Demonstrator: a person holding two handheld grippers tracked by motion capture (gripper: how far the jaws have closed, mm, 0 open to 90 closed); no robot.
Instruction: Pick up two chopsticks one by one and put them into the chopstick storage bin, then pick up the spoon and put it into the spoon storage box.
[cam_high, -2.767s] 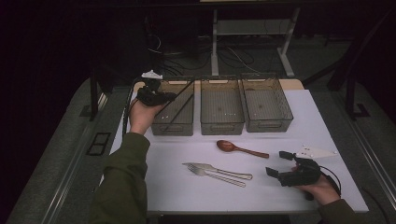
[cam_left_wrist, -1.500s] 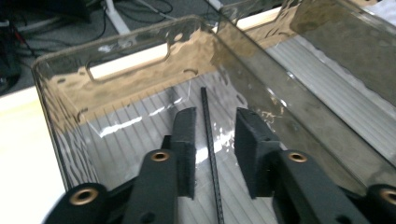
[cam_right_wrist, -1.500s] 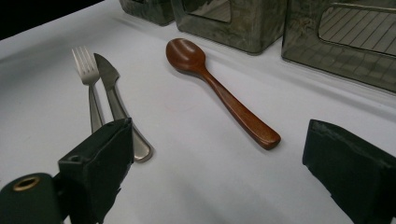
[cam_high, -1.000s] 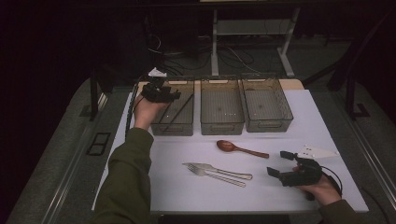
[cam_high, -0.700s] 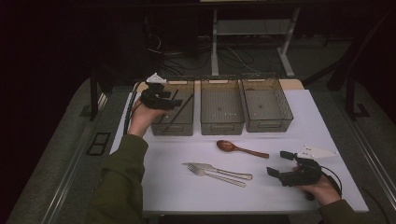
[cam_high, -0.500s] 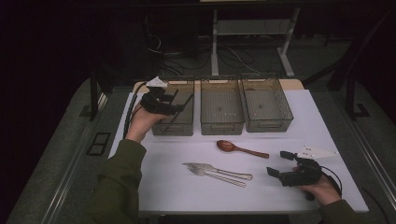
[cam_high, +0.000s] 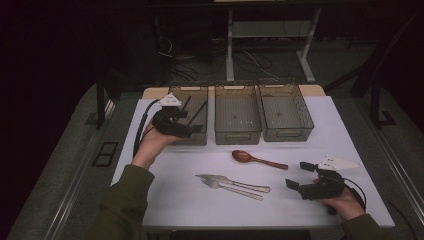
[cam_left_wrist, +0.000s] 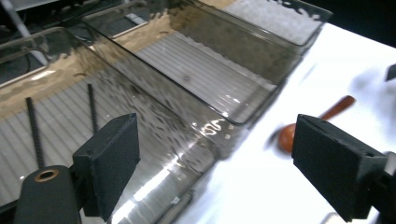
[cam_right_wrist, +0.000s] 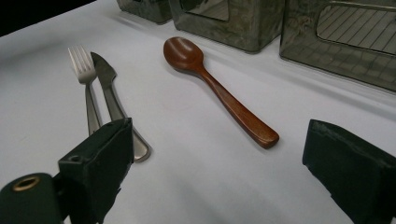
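My left gripper (cam_high: 189, 121) hovers over the near end of the left clear bin (cam_high: 189, 86). Its jaws have just been opening and stand open with nothing between them (cam_left_wrist: 219, 172). Two black chopsticks (cam_left_wrist: 32, 130) lie inside that bin. On the white table lie a brown wooden spoon (cam_high: 257, 159), a metal fork (cam_high: 232, 189) and a knife (cam_high: 235, 183) side by side. My right gripper (cam_high: 299, 175) rests low at the table's right front, open and empty (cam_right_wrist: 224, 177). It points at the spoon (cam_right_wrist: 219, 91), the fork (cam_right_wrist: 86, 93) and the knife (cam_right_wrist: 109, 93).
Two more clear bins, the middle one (cam_high: 237, 134) and the right one (cam_high: 287, 136), stand beside the left bin along the back of the white table (cam_high: 175, 200); both look bare inside. Dark floor and desk legs lie beyond.
My left hand has drawn back from over the left bin toward its near end, and its jaws have spread wider. The right hand has kept still.
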